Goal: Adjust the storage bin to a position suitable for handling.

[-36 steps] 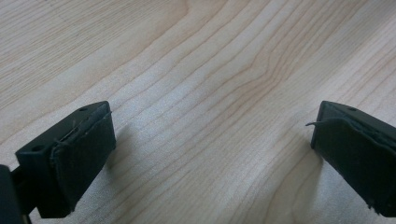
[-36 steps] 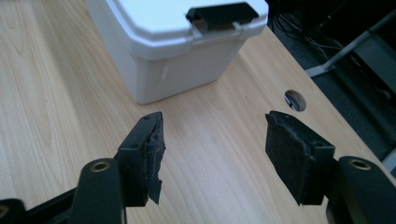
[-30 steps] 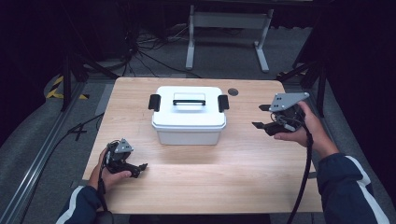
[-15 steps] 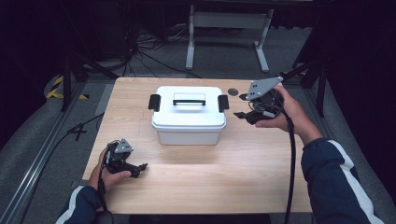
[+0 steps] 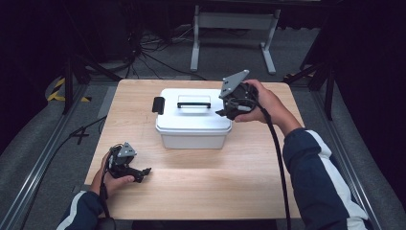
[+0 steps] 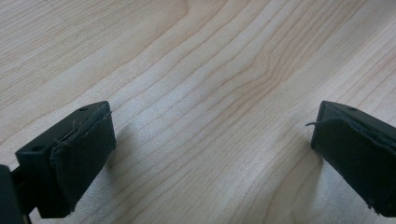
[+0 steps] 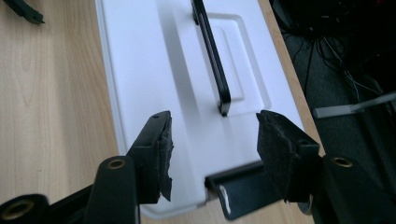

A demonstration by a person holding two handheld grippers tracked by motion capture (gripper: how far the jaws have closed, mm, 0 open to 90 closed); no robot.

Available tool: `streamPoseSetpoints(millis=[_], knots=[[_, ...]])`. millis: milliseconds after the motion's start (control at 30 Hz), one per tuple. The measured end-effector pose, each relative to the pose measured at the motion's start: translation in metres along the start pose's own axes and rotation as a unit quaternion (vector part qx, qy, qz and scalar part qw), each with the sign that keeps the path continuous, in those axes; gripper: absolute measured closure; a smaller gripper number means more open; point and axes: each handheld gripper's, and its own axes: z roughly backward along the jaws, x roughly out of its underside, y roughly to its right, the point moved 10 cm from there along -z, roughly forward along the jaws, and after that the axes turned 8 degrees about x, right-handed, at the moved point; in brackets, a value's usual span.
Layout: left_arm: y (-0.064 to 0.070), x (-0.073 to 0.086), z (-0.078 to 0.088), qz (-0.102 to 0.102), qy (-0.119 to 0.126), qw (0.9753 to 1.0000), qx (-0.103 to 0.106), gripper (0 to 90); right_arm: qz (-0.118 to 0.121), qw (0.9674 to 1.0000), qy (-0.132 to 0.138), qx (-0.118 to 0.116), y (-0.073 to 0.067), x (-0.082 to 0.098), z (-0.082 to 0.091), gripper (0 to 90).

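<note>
A white box (image 5: pixel 191 122) with a shut lid stands at the middle of the wooden table (image 5: pixel 201 187). It has a black handle (image 5: pixel 194 101) on top and a black latch (image 5: pixel 158 104) at its left end. My right gripper (image 5: pixel 224 113) hovers open over the box's right end. In the right gripper view its jaws (image 7: pixel 212 140) stand apart above the lid (image 7: pixel 154 70), near the end of the handle (image 7: pixel 212 60), with the right latch (image 7: pixel 243 191) below them. My left gripper (image 5: pixel 142 174) rests open on the table at the front left, its jaws (image 6: pixel 210 154) wide over bare wood.
A metal stand (image 5: pixel 232 21) and loose cables (image 5: pixel 158 52) lie on the floor beyond the table's far edge. Rails (image 5: pixel 43 163) run along the floor at the left. The tip of the left gripper's jaw (image 7: pixel 23 10) shows far off in the right gripper view.
My right gripper has moved left from the table's right side to the box's right end. The left gripper has stayed put.
</note>
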Motion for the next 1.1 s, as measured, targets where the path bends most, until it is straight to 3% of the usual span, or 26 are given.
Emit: streamPoseSetpoints(millis=[333, 533, 833, 1000, 1100], knots=[[0.0, 0.0, 0.0, -0.003, -0.001, 1.0, 0.001, 0.2, 0.029, 0.9988, -0.034, -0.02, -0.004, -0.019, -0.036, 52.3], [0.001, 0.001, 0.0, 0.002, -0.003, 1.0, 0.005, 0.3, 0.043, 0.9973, -0.054, -0.026, -0.007, -0.025, -0.055, 60.8], [0.002, 0.001, 0.001, 0.002, -0.003, 1.0, 0.006, 0.2, 0.077, 0.9941, -0.074, -0.016, -0.008, -0.039, -0.068, 82.8], [0.001, 0.001, 0.001, 0.001, -0.002, 1.0, 0.005, 0.3, 0.071, 0.9944, -0.073, -0.027, -0.005, -0.043, -0.071, 83.8], [0.001, 0.001, 0.001, 0.001, -0.002, 1.0, 0.006, 0.3, 0.088, 0.9924, -0.083, -0.024, -0.006, -0.045, -0.071, 84.5]])
